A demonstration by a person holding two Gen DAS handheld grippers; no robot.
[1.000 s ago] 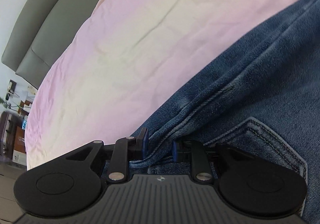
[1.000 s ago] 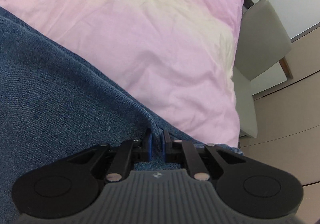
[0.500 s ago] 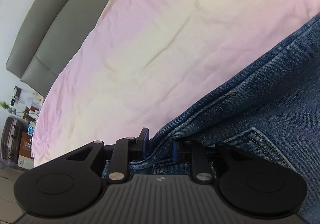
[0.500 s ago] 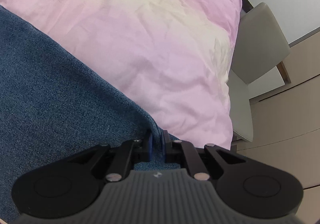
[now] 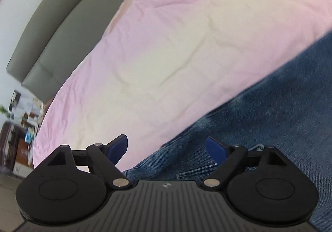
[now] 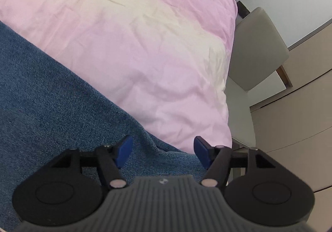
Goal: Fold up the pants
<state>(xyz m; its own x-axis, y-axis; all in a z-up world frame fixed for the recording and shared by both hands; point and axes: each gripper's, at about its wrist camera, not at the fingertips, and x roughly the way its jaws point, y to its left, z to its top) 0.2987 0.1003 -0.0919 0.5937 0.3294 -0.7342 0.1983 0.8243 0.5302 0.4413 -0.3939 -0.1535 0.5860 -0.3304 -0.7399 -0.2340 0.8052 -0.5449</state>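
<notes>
The blue denim pants (image 5: 280,107) lie flat on a bed covered with a pink-and-cream sheet (image 5: 176,45), along the near edge of the bed. In the left wrist view the pants fill the lower right, with a stitched seam and part of a pocket showing just ahead of the tool; the denim edge runs diagonally up to the right edge of the picture. The left gripper (image 5: 167,149) has its jaws opening and standing wide apart; the denim lies below and between the blue fingertips (image 5: 119,145), but neither pad presses on it, so nothing is held. In the right wrist view the pants (image 6: 51,97) cover the lower left, and their edge slants down to a point close to the near right corner of the bed. The right gripper (image 6: 162,150) also has its jaws opening, with cloth lying under the gap and the pads clear of it. A grey padded headboard (image 5: 51,34) stands along the far left side of the bed in the left view, with cluttered shelves (image 5: 18,120) beyond it. On the right view a grey upholstered chair (image 6: 257,51) stands just beside the bed's right edge, with beige cabinet fronts (image 6: 296,117) behind it.
</notes>
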